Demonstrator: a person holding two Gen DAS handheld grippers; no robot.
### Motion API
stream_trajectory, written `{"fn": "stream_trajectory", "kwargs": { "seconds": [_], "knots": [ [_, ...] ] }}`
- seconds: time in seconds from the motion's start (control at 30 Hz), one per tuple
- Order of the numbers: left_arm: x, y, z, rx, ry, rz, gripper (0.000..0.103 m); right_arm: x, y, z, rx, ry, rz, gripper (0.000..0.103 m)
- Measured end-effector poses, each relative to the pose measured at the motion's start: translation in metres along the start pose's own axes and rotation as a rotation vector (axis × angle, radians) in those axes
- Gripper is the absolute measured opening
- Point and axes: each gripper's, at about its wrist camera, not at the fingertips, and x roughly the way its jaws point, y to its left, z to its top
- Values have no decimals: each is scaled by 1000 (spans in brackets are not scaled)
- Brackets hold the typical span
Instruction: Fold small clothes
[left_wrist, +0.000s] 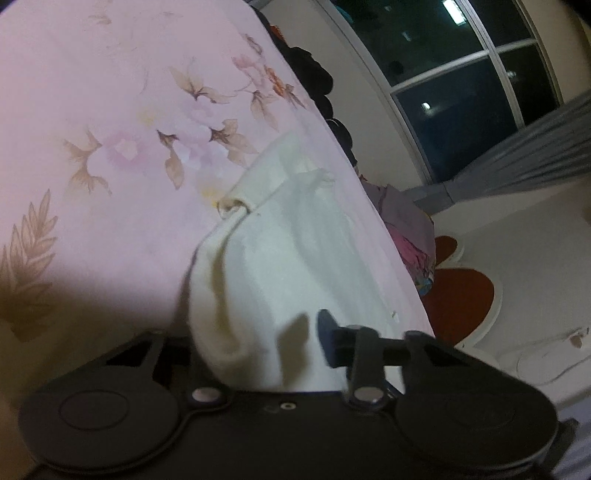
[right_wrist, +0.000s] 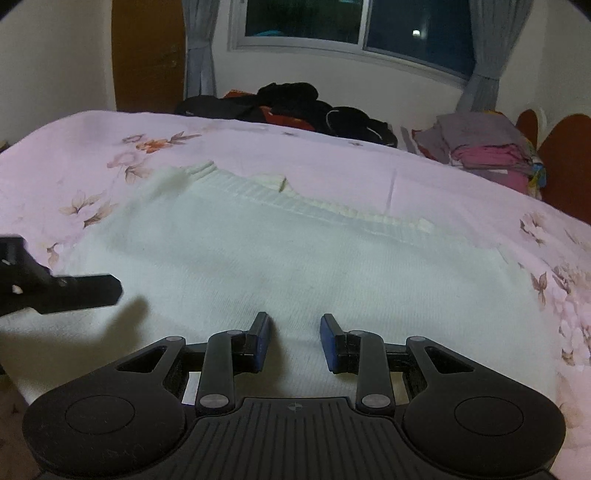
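Item: white knit garment (right_wrist: 280, 266), spread flat on the bed (right_wrist: 443, 177) toward its near edge; judged light, soft and limp, best taken at a hem or corner. Left gripper (left_wrist: 258, 332): fingers closed on a bunched fold of it. Right gripper (right_wrist: 293, 341): fingers partly open, empty, just above the cloth.

I am in a home bedroom: beyond my floral bedsheet (right_wrist: 332, 155) lie clothes piles (right_wrist: 295, 103), then a curtained window (right_wrist: 351, 29).
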Motion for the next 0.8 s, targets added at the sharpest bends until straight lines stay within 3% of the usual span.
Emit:
{"fn": "stream_trajectory", "kwargs": {
  "seconds": [0.13,0.3,0.57,0.8],
  "knots": [
    [0,1,-1,23,-1,22,16,-3,-8,-6,19,11,-7,30],
    [-2,-5,-1,42,-1,64,10,-2,-8,-7,20,23,8,30],
    [-8,-23,-4,107,-27,105,7,-6,-16,-5,35,30,49,30],
    [-16,-61,-10,232,-69,99,7,-24,-31,-1,117,-3,79,31]
  ]
}}
